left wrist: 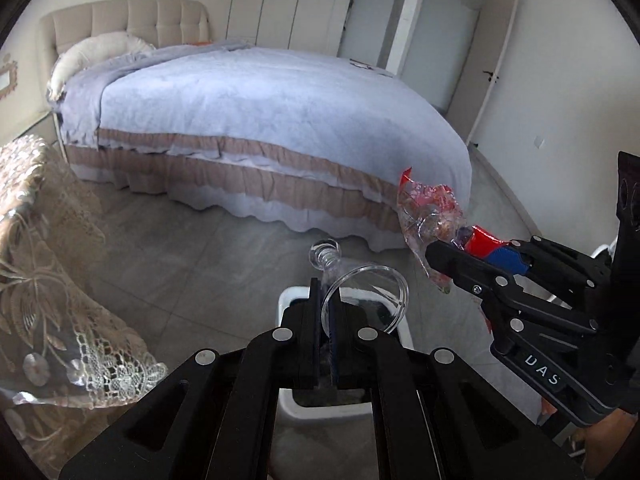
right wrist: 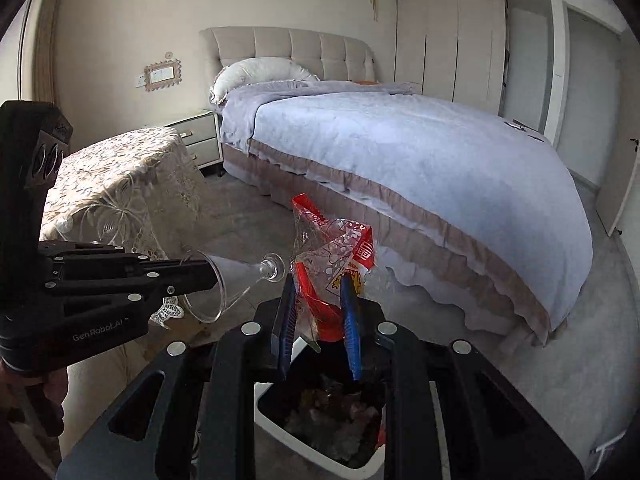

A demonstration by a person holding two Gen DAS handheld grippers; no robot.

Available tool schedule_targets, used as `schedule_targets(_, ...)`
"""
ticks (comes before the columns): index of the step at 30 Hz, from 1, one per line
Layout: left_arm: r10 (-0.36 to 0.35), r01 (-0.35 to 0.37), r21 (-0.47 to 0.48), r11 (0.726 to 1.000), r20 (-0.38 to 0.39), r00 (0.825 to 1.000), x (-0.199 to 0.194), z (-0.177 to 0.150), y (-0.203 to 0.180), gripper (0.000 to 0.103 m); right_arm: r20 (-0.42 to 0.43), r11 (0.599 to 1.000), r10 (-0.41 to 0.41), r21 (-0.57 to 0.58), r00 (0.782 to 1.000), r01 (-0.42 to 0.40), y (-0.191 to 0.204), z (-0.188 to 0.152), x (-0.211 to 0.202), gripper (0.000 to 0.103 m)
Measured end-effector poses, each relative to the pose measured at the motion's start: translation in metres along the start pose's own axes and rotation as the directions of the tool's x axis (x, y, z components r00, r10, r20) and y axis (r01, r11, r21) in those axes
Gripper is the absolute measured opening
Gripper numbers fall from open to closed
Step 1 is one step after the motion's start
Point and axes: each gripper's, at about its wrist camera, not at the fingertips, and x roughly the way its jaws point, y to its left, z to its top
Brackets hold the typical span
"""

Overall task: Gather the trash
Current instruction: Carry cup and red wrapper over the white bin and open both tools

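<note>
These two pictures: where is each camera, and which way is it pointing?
Left wrist view: sits on the left gripper, looking along its jaws, shut on a clear plastic cup, toward the bed; the right gripper shows at the right.
Right wrist view: sits on the right gripper, jaws clamping a red-printed wrapper, over the trash bin; the left gripper crosses at the left.
Shared: bed, bin, cup, wrapper.
</note>
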Motion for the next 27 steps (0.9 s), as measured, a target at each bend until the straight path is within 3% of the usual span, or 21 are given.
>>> schedule_targets(7, -0.035, 0.041, 0.039, 0.998, -0.14, 0.99, 0.053, -0.002, -0.016, 0.007, -0.039, 0.996, -0.059, 0.069, 0.998, 0.061, -0.043, -0.015, 0.015, 0.023)
schedule_targets(9, -0.025, 0.03, 0.023, 0.999, -0.165, 0.986, 0.06, -0.003, -0.016, 0.061, -0.054, 0.994, -0.066, 0.084, 0.996, 0.071, -0.053, -0.021, 0.018, 0.023)
schedule_targets(10, -0.006, 0.009, 0.016, 1.0, -0.168, 0.986, 0.062, -0.001, -0.017, 0.096, -0.064, 0.993, -0.068, 0.089, 0.996, 0.074, -0.056, -0.023, 0.022, 0.024)
schedule_targets(13, 0.014, -0.007, 0.041, 0.999, -0.171, 0.985, 0.069, -0.002, -0.021, 0.098, -0.083, 0.992, -0.064, 0.1, 0.994, 0.072, -0.062, -0.028, 0.029, 0.024)
schedule_targets(16, 0.093, -0.083, 0.069, 0.994, -0.147, 0.985, 0.067, -0.001, -0.019, 0.098, -0.09, 0.993, -0.053, 0.104, 0.994, 0.063, -0.065, -0.032, 0.035, 0.024)
schedule_targets(27, 0.231, -0.231, 0.019, 0.973, -0.062, 0.971, 0.046, 0.018, 0.008, 0.098, -0.139, 0.995, 0.024, 0.099, 0.99, -0.01, -0.055, -0.039, 0.061, 0.025)
